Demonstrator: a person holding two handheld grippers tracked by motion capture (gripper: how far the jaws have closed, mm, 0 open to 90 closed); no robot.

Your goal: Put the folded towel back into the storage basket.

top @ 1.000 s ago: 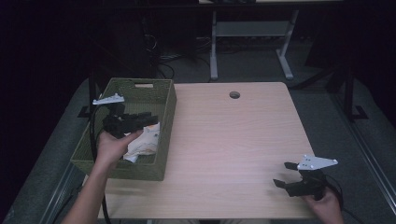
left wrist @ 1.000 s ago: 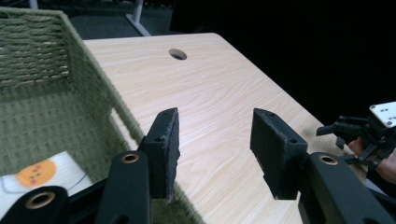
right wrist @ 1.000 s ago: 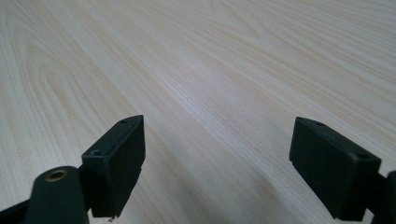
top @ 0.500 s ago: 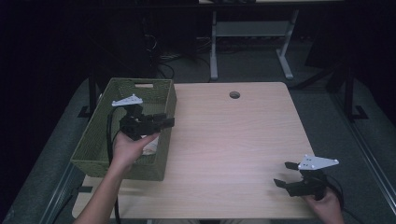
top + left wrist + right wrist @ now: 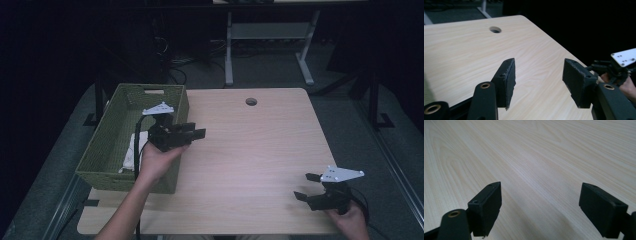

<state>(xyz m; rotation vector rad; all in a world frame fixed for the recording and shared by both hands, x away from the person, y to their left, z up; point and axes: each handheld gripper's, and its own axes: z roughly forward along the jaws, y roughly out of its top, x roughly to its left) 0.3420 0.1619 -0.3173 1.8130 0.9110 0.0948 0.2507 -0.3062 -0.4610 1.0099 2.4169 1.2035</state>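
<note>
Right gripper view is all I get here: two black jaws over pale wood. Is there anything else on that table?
Observer: Yes. A green woven basket sits at the table's left side, seen from the high view.
Operator: Is the basket holding anything?
Observer: A white cloth lies on its floor.
Operator: And where is the other gripper?
Observer: The left gripper is held above the basket's right rim, pointing out over the table. Its jaws have just been opening, and the left gripper view shows nothing between them.
Operator: Can it see mine?
Observer: Yes. The left gripper view catches the right gripper near the table's edge, in the person's hand.
</note>
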